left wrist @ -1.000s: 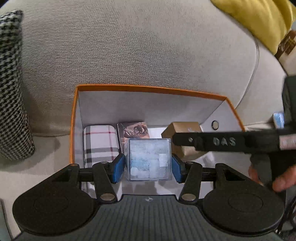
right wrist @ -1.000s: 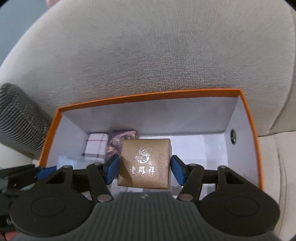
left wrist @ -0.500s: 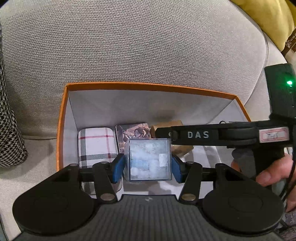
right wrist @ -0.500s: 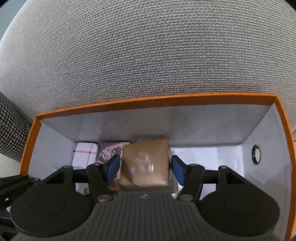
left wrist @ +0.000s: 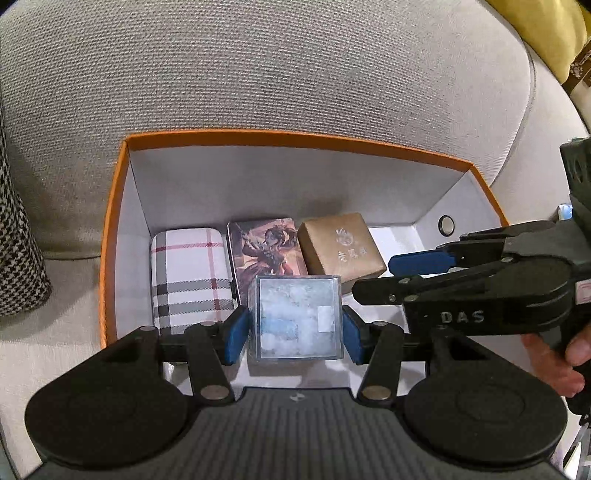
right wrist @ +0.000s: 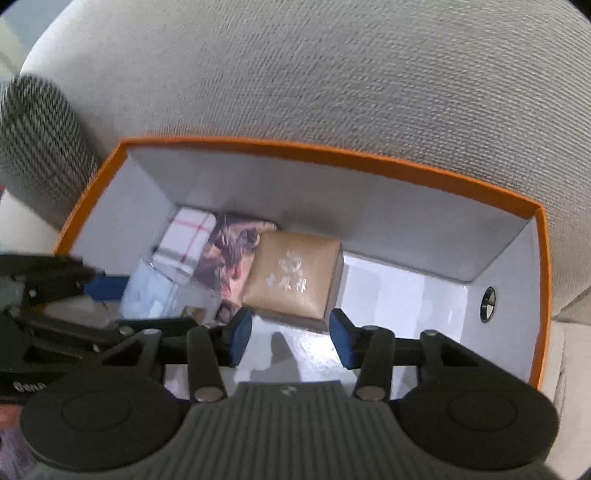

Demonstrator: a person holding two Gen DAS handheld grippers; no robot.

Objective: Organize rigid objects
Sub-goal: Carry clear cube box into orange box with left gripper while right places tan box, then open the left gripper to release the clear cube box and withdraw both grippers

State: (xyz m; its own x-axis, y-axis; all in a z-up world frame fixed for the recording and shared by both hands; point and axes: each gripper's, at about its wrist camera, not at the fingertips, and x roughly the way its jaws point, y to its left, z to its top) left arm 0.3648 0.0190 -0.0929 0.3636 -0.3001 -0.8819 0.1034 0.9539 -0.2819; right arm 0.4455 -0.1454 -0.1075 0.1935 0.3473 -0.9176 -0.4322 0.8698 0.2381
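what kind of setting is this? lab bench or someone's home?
Most likely a home living room. The orange storage box sits on a grey fabric sofa, with a houndstooth cushion at one side and a yellow cushion at the other. No bench or lab fixtures show.

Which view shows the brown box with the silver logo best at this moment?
The left wrist view: the brown box is sharp there, lying in the orange box beside the picture card, clear of the right gripper. The right wrist view shows it larger but blurred, just beyond the closing pads.
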